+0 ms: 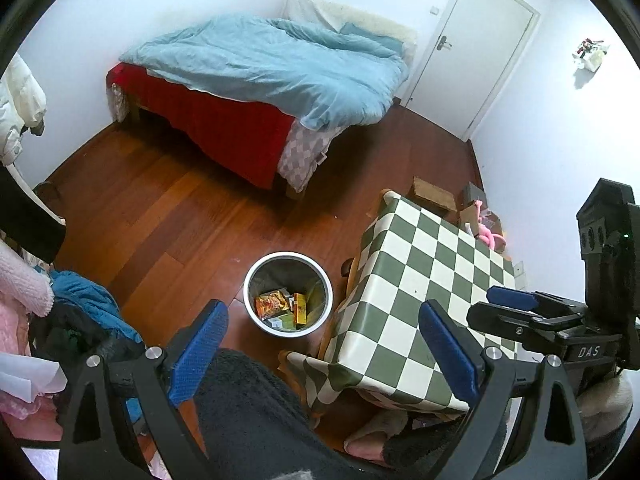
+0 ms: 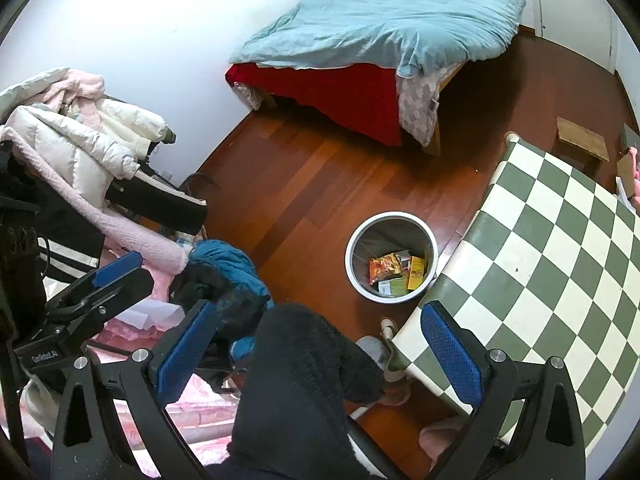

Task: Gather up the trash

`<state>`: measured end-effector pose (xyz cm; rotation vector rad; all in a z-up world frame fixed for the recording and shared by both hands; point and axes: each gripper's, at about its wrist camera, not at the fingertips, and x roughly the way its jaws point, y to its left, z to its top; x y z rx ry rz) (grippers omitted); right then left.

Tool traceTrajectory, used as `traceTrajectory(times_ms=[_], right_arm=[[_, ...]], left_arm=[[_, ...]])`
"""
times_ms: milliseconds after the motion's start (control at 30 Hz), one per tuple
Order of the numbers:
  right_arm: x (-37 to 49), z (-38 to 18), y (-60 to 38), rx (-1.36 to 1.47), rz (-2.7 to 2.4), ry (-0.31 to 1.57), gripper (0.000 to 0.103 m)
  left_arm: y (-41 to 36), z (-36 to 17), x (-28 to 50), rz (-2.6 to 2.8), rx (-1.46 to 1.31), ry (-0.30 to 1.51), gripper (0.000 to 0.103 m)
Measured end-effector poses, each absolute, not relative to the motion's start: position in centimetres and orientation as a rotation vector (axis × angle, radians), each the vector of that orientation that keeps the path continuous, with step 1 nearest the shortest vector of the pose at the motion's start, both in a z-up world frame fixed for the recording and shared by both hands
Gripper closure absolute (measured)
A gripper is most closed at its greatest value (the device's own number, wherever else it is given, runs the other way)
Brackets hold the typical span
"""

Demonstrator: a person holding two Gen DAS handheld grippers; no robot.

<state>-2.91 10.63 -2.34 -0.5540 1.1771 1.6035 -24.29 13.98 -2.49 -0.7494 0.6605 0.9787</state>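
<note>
A round metal trash bin [image 1: 288, 294] stands on the wooden floor beside the checkered table [image 1: 424, 280]. It holds several wrappers and small boxes [image 1: 280, 306]. The bin also shows in the right wrist view [image 2: 391, 258] with the same trash [image 2: 396, 274]. My left gripper [image 1: 324, 348] is open and empty, held high above the floor, near my dark-clad leg. My right gripper [image 2: 320, 352] is open and empty too. The right gripper shows at the right of the left view [image 1: 516, 304], and the left gripper at the left of the right view [image 2: 116, 276].
A bed with a blue duvet [image 1: 272, 68] stands by the far wall, near a white door [image 1: 476, 52]. A pile of clothes [image 2: 92, 168] lies at the left. A cardboard box [image 1: 434, 196] and pink items [image 1: 490, 234] sit behind the table.
</note>
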Motion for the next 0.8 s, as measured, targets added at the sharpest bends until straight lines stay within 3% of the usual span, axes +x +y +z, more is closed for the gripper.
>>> traceTrajectory(times_ms=[467,533,800], right_arm=[[-2.95,-1.74,9.97,-0.568,1.623,1.188,0.000],[-2.94,-1.81,9.89,-0.571,1.625,1.192,0.000],[-2.71,-1.97,9.74,-0.580,1.614,1.194,0.000]], left_arm=[[13.52,-2.08,-24.34,0.987,-0.750,0.658,0.006],[13.46,-2.10,-24.11,0.991,-0.752,0.662,0.000],[13.29,-2.52,-23.71,0.987,-0.763,0.669,0.000]])
